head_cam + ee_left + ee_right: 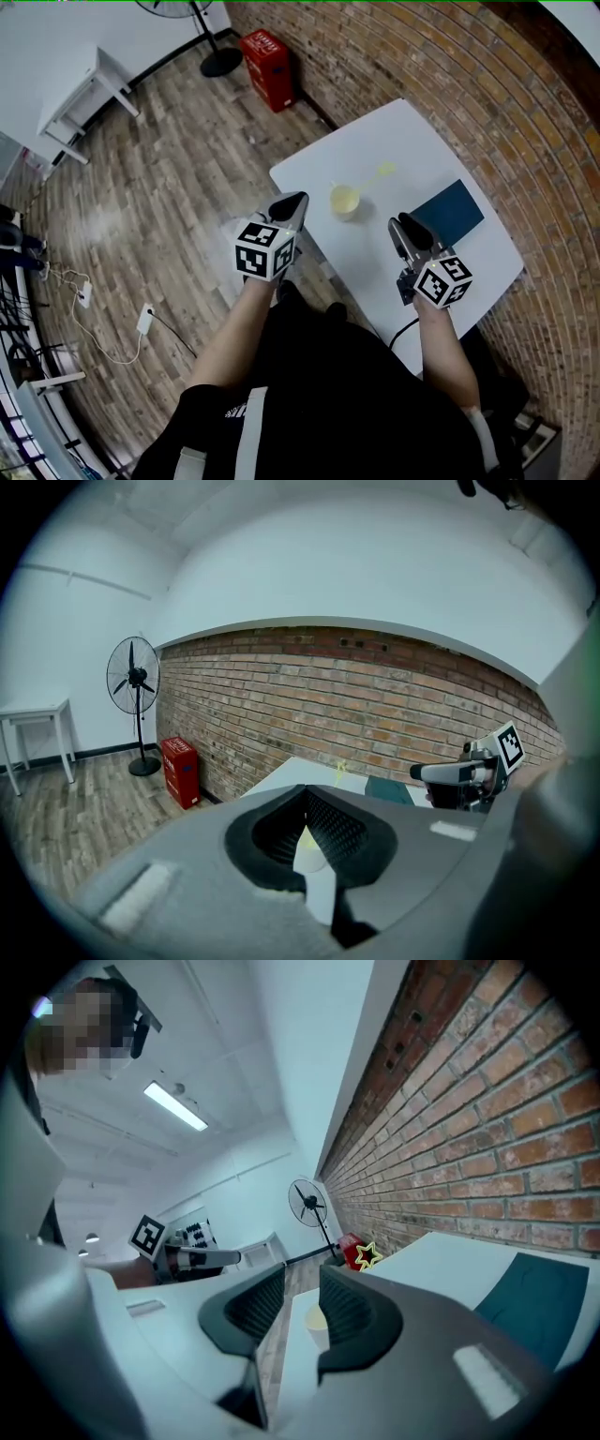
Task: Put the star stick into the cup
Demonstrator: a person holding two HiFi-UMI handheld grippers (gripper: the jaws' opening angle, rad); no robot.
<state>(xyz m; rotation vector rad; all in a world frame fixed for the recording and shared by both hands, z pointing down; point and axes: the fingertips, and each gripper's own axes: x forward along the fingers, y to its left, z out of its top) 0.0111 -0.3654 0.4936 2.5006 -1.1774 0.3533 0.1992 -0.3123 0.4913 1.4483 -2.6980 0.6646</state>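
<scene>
Right of the cup (344,200), right gripper (405,228) outstretched.

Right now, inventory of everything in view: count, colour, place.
table: 1, white, against the brick wall
cup: 1, pale yellow, mid-table
star stick: 1, yellow, seems to lean out of the cup
mat: 1, dark teal, flat on the table, right of the cup
box: 1, red, on the floor by the wall
fan: 1, black, standing beside the box
side table: 1, white, far left
power adapters: 2, white, cabled, on the floor at left
left hand-held gripper: 1, grey, jaws together, empty
right hand-held gripper: 1, grey, jaws apart, empty
</scene>
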